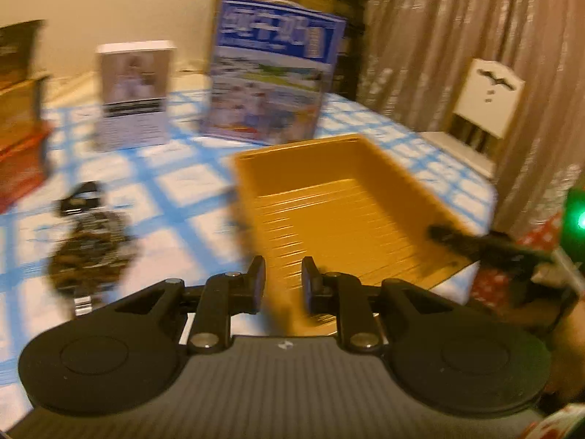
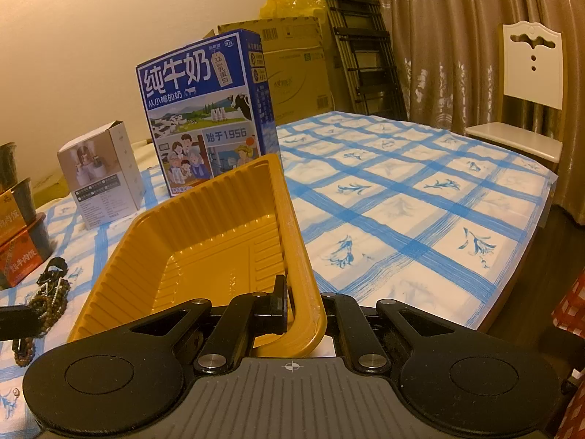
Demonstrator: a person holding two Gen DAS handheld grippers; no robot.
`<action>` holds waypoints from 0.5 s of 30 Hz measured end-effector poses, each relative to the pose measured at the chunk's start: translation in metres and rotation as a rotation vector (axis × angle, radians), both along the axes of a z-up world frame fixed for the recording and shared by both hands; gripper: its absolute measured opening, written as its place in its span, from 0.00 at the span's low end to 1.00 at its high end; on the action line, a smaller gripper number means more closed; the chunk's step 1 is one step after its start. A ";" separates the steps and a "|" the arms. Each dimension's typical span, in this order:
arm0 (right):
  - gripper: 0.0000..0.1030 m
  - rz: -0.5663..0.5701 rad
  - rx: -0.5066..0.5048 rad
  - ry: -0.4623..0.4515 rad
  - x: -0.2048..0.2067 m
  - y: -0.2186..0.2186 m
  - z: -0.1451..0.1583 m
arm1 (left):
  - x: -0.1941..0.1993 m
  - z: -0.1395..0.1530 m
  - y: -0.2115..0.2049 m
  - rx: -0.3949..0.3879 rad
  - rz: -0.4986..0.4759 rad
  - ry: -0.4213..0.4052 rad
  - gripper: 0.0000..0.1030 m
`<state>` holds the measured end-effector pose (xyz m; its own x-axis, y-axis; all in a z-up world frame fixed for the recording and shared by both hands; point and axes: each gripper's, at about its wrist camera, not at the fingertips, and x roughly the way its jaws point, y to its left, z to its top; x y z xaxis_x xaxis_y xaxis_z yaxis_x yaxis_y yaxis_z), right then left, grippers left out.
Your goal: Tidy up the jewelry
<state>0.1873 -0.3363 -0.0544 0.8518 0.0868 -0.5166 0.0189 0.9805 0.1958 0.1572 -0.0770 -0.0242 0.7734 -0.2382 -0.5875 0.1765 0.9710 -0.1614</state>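
Jewelry (image 2: 47,300) heaped beside yellow tray (image 2: 190,256) (interior bare); right claw (image 2: 292,303) clamps tray rim, left claw (image 1: 283,285) parted.

Motion-blurred jewelry heap (image 1: 89,245), red boxes (image 2: 18,252) cropped

I'm in a home room. Checked tablecloth (image 2: 402,197), white dining chair (image 2: 526,91), curtains (image 2: 457,36), milk carton (image 2: 204,117), stacked cardboard boxes (image 2: 292,66).
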 end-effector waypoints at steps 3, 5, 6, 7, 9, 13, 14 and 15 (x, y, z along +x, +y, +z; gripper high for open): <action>0.06 0.000 0.000 0.000 0.000 0.000 0.000 | -0.014 -0.003 0.027 0.065 0.064 0.009 0.18; 0.06 0.000 -0.001 0.000 0.000 0.000 0.000 | -0.023 -0.008 0.044 0.106 0.103 0.021 0.19; 0.06 0.000 0.000 0.000 0.000 0.000 0.000 | -0.027 -0.011 0.052 0.122 0.123 0.030 0.19; 0.06 -0.001 0.000 0.000 0.000 0.000 0.000 | -0.031 -0.014 0.060 0.134 0.141 0.042 0.19; 0.06 0.000 0.000 0.000 0.000 0.000 0.000 | -0.037 -0.023 0.074 0.158 0.171 0.074 0.20; 0.06 -0.001 -0.001 0.000 0.000 0.001 0.001 | -0.047 -0.039 0.087 0.194 0.192 0.122 0.21; 0.06 -0.001 -0.001 0.000 0.000 0.001 0.000 | -0.048 -0.043 0.087 0.209 0.185 0.129 0.22; 0.06 -0.001 -0.001 0.001 0.000 0.001 0.001 | -0.051 -0.047 0.087 0.226 0.180 0.132 0.22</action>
